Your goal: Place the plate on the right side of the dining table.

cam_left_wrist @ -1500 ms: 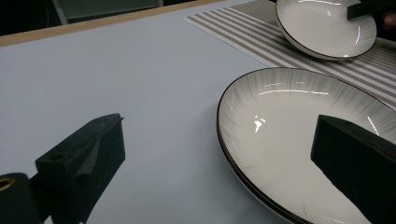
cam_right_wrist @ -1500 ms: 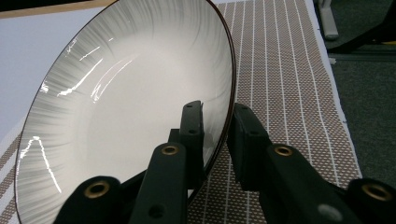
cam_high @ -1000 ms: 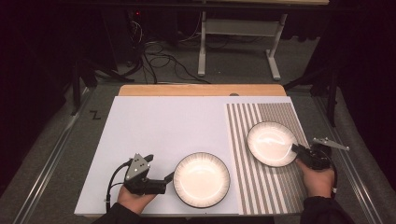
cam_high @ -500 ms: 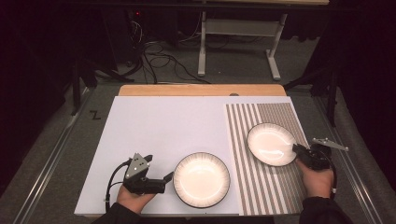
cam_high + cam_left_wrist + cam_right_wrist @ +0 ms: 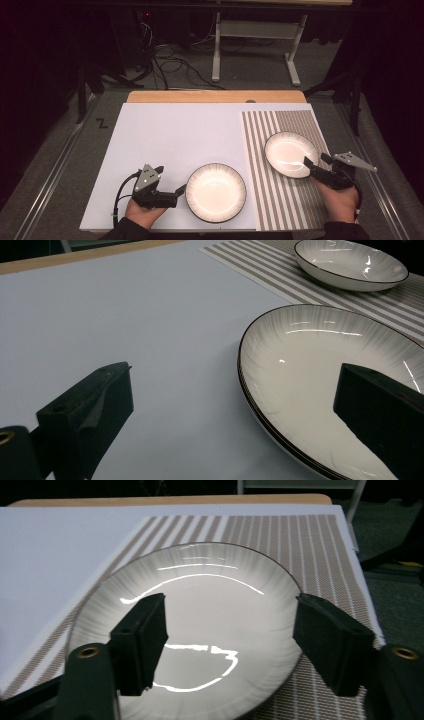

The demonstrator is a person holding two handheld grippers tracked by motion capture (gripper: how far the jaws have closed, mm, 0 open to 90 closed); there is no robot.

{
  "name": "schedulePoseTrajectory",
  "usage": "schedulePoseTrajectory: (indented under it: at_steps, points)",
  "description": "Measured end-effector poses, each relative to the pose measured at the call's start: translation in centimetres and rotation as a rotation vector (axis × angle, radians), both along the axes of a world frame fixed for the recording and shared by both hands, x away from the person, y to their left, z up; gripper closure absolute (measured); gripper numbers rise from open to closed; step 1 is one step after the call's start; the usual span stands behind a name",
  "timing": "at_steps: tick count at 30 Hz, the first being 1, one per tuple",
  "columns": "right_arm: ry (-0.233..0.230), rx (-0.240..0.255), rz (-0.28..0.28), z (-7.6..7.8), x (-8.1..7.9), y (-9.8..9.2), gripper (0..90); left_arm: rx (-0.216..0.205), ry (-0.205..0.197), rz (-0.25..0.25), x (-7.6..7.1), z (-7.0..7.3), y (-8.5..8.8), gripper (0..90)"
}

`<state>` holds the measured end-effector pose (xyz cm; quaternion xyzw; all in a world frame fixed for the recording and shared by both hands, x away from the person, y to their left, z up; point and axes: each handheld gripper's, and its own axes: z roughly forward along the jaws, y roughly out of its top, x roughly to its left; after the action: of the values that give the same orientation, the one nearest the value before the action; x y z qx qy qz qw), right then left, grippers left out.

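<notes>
At the near left of the white board, the left gripper lies low in the person's hand, its tips aimed rightward at the larger plate. Its jaws stand spread: in the left gripper view one jaw sits over bare board and the other hangs over the plate's pale basin, so the dark rim runs between them without either pad pressing on it. That plate lies just to the gripper's right, on the white board and just left of the striped mat, and this hand is much the nearer one to it.

Farther right, the smaller plate rests on the striped mat. The right gripper sits at its near right edge, pointing left and away across the plate. Its jaws have just been opening and now stand wide; in the right gripper view they frame the plate from slightly above, with nothing pinched between them.

So each plate has its own gripper at its near edge. I'd judge the left-hand move turns on that rim staying between the spread jaws, needing only a close to take hold.
</notes>
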<state>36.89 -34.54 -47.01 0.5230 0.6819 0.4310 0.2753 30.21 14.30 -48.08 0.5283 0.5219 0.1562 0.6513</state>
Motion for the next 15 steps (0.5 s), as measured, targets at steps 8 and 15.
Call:
schedulePoseTrajectory:
  at_steps: [8,15]
  points:
    - [-0.039,-0.015,0.076,0.5,-1.8,3.2,14.8,0.004,-0.002,-0.005,-0.2,0.1,-0.2,3.0]
    - [-0.036,-0.007,0.155,0.7,-3.2,6.4,0.4,0.015,0.004,-0.024,-0.3,0.0,-0.5,2.4]
